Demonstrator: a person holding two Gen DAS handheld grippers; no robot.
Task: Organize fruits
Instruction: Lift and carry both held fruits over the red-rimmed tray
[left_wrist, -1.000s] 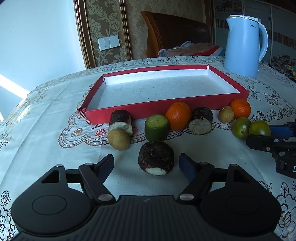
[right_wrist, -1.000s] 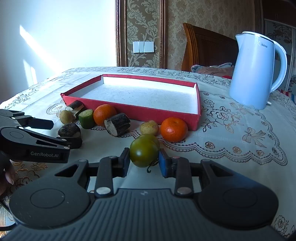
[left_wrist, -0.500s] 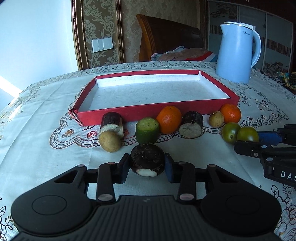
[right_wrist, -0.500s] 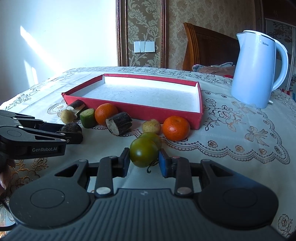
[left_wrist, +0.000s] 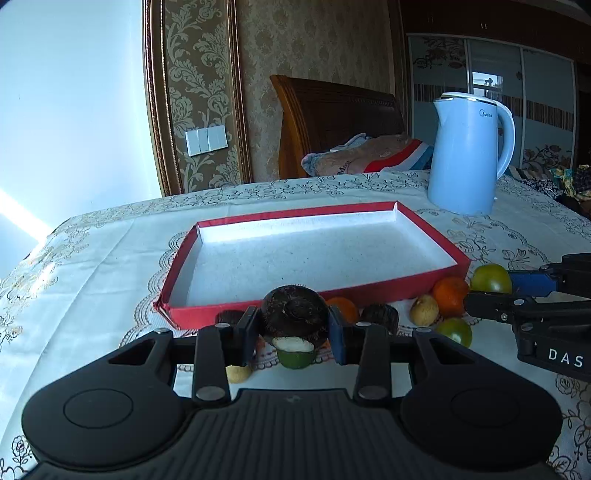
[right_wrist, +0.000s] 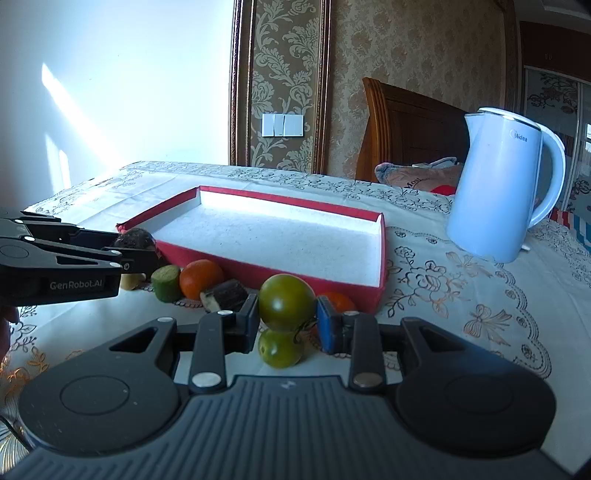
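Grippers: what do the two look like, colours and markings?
Both are matte black with ribbed bodies, round side discs and silver rivets. Each has one black and one blue pad. The left gripper reads "GenRobot.AI"; the right gripper shows the letters "DAS", cut off at the frame edge.

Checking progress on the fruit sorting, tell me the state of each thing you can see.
Left gripper: shut on dark root chunk, lifted.
Right gripper: shut on green tomato, lifted.
Red tray: empty.
Second green tomato: on tablecloth.
Kettle: upright, lid closed.
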